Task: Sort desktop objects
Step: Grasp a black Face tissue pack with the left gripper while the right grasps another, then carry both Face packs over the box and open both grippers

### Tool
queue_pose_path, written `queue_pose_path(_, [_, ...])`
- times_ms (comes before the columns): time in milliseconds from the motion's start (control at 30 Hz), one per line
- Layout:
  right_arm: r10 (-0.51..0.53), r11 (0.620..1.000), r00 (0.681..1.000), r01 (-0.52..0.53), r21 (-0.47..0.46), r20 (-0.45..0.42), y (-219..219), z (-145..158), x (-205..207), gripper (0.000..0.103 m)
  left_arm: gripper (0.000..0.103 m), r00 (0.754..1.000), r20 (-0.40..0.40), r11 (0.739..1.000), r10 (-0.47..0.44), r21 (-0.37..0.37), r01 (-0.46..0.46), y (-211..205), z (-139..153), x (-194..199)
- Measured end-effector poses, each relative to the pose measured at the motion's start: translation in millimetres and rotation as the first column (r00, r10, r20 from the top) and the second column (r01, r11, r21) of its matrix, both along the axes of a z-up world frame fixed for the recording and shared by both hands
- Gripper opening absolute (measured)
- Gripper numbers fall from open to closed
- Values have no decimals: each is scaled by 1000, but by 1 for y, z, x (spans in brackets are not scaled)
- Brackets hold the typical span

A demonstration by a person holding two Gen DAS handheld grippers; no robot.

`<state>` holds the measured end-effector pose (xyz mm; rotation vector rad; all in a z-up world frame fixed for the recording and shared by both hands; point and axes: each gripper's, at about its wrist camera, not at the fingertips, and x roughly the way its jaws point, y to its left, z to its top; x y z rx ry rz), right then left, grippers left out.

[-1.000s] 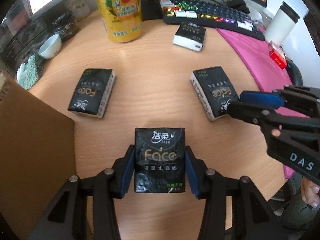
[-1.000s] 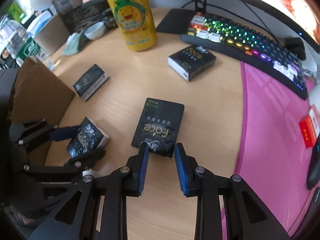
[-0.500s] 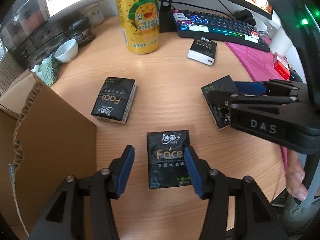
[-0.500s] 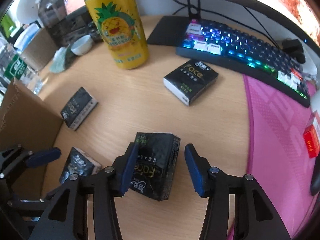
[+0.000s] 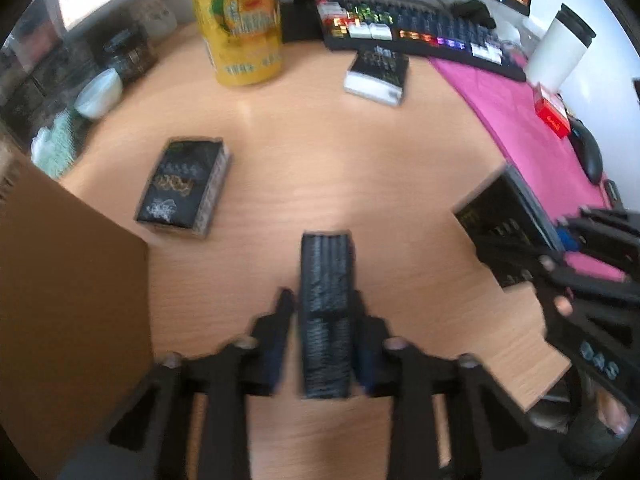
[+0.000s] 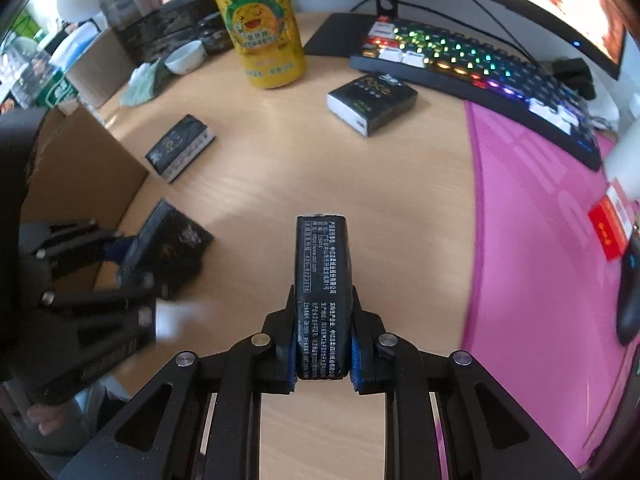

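Both hand-held grippers are clamping black tissue packs, each pack standing on edge between the blue pads, and both sets of jaws have just been closing onto them. Left hand-held gripper (image 5: 324, 320) is pinching its tissue pack (image 5: 326, 312) by the two broad faces, with the narrow side facing the camera; this view is blurred, so whether the pack is touching the counter (image 5: 340, 168) cannot be told. Right hand-held gripper (image 6: 323, 328) is squeezing the second tissue pack (image 6: 322, 292) the same way, its printed narrow side turned up toward the lens. Ahead and to the left of the left hand-held gripper, a third tissue pack (image 5: 182, 188) is lying flat on the wood, and far ahead, just in front of the keyboard (image 5: 420, 36), a fourth tissue pack (image 5: 378, 76) is resting flat. A yellow pineapple can (image 5: 240, 20) is standing upright far ahead and slightly left. Close on the left of the left hand-held gripper, a brown cardboard box (image 5: 68, 300) is sitting at the counter's edge. To the right of the right hand-held gripper, a pink mat (image 6: 540, 220) is covering the counter.
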<state>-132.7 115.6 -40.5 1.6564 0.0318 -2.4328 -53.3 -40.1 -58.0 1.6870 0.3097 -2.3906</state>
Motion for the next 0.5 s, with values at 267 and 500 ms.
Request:
queue_pose_path(267, [35, 998, 998, -37, 52, 53, 2, -6, 32, 20, 21, 999, 0, 999, -34, -33, 34, 22, 15, 19])
queue_pose_path(500, [30, 999, 995, -28, -26, 91, 11, -6, 57, 27, 21, 999, 17, 999, -47, -19, 48, 43, 11, 49])
